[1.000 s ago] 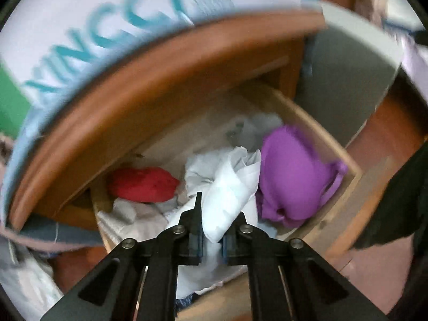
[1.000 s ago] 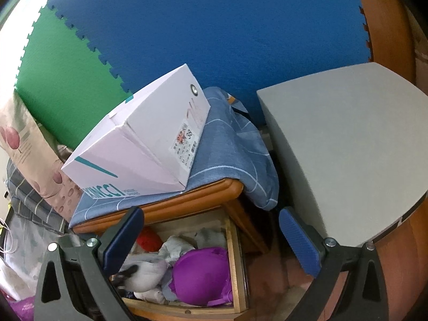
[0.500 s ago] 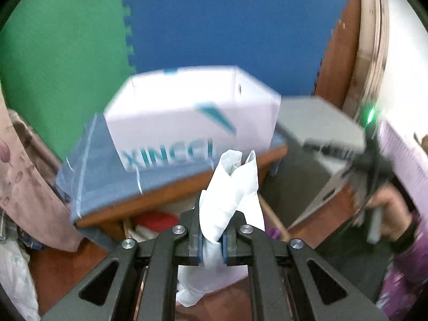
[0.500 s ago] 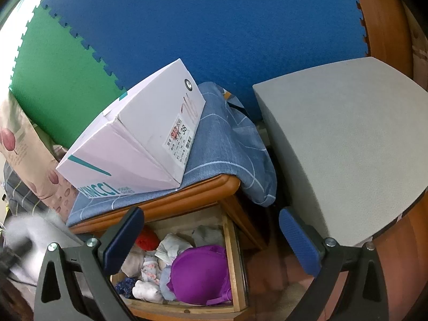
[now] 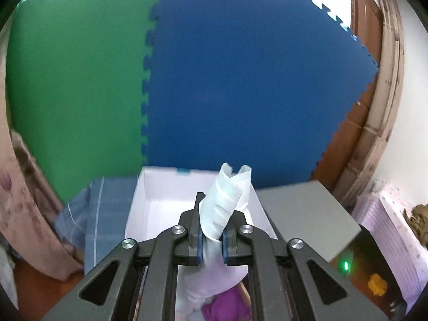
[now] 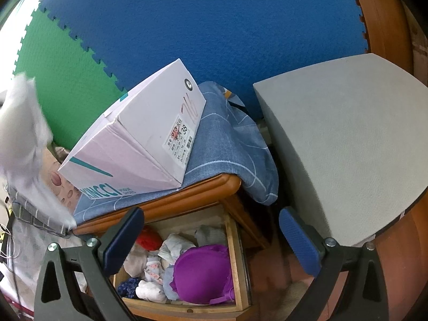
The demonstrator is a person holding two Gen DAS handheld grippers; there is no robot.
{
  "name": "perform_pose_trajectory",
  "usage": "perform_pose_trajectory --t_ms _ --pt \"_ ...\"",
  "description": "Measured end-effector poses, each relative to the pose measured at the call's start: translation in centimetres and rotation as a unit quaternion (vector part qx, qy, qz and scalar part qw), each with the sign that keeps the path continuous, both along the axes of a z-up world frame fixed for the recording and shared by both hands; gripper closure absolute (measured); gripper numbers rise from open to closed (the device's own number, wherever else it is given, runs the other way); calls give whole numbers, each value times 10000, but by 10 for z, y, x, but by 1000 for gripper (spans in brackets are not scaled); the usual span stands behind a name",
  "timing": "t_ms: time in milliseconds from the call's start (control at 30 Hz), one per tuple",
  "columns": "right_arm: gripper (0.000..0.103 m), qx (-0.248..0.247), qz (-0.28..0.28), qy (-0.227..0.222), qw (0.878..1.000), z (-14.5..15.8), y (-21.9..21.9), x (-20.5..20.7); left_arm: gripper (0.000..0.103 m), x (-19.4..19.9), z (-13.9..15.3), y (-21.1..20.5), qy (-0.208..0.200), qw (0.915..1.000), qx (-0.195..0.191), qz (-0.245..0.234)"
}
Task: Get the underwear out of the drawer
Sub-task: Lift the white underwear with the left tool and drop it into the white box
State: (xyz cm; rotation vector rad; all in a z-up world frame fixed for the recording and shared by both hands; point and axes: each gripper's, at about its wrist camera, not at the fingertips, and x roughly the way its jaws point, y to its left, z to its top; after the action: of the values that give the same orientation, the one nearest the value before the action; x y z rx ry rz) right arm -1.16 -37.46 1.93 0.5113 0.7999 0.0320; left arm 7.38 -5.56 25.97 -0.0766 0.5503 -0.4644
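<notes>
Green and blue mats point(image 5: 214, 80) fill the wall behind your left gripper point(image 5: 211, 243), which is clamped on white underwear point(image 5: 224, 206) held up over the open box point(image 5: 163, 203). Your right gripper point(image 6: 211, 243) stands wide, holding nothing, above the open drawer point(image 6: 235, 256).

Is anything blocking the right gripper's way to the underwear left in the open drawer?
Nothing visible does. The right gripper hangs open above the drawer, whose top is uncovered; the purple bra and smaller garments lie exposed. The left gripper holds the white garment elsewhere.
</notes>
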Motion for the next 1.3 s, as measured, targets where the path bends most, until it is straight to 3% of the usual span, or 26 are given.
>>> perform_pose_trajectory --t_ms 167,300,567,767,867,900,933,1000,1133,1300 --pt "0 29 40 14 10000 0 1 1 94 39 44 -16 -432 9988 -43 215" --pt "0 89 37 22 10000 -1 0 1 93 71 47 -31 -572 9980 22 264" --pt "0 149 43 60 9999 -2 -1 1 93 135 -42 -54 212 9978 530 335" --pt "0 170 44 99 9998 -4 -2 3 91 165 -108 -53 839 9910 949 426" --pt "0 127 89 119 9998 -5 -1 4 74 177 -124 -48 1019 9876 1059 547" --pt "0 106 100 125 9998 -5 0 4 56 176 -124 -45 1013 9871 1061 636" --pt "0 81 111 129 9998 -5 1 4 29 175 -122 -41 923 9869 1052 801" --pt "0 53 134 151 9998 -6 2 5 4 166 -115 -37 644 9865 1048 1085" --pt "0 -11 250 219 9994 -8 7 7 1 138 -93 -28 46 9899 923 1078" --pt "0 -286 820 388 9955 -13 32 10 1 83 -83 -11 -266 9915 925 875"
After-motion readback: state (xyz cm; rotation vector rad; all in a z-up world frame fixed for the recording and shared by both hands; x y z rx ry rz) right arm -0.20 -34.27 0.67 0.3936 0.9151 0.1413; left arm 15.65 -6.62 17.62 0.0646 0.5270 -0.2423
